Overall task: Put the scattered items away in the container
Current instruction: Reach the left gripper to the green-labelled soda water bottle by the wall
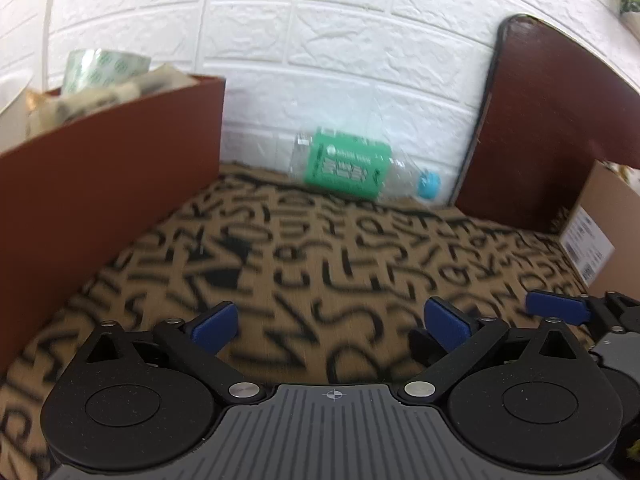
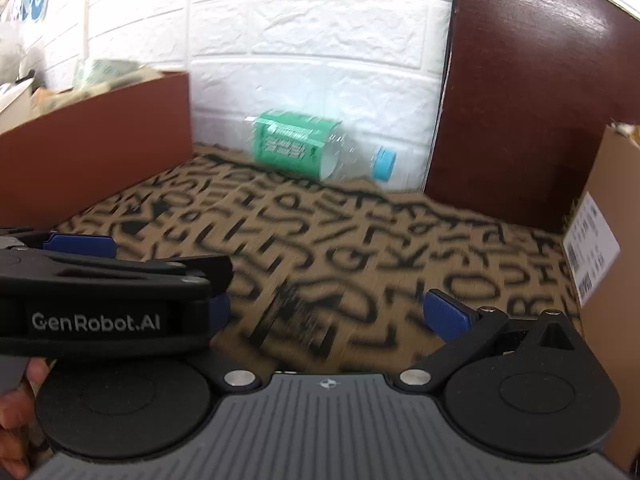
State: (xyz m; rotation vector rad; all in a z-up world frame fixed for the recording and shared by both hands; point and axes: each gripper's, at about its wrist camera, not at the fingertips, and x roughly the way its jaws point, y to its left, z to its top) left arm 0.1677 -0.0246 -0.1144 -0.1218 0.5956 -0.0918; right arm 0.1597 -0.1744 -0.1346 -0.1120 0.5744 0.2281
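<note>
Left hand-held gripper (image 1: 331, 326): jaws spread wide, nothing held, poised low over the letter-printed cloth (image 1: 320, 256) on the worktop. Right hand-held gripper (image 2: 328, 312): also spread and empty, close beside the left one, whose body crosses the right view.

Ahead, a clear plastic bottle (image 2: 320, 150) with green label and blue cap is seen lying on its side against the white brick wall (image 1: 320, 60), well apart from both grippers. The brown container (image 1: 100, 184) stands to the left, already partly filled; a tape roll (image 1: 104, 68) shows above its rim.

Judged step: reach for the bottle. The label section is best straddled across the body, jaws kept wide until both sides are cleared, since a round bottle may roll.
</note>
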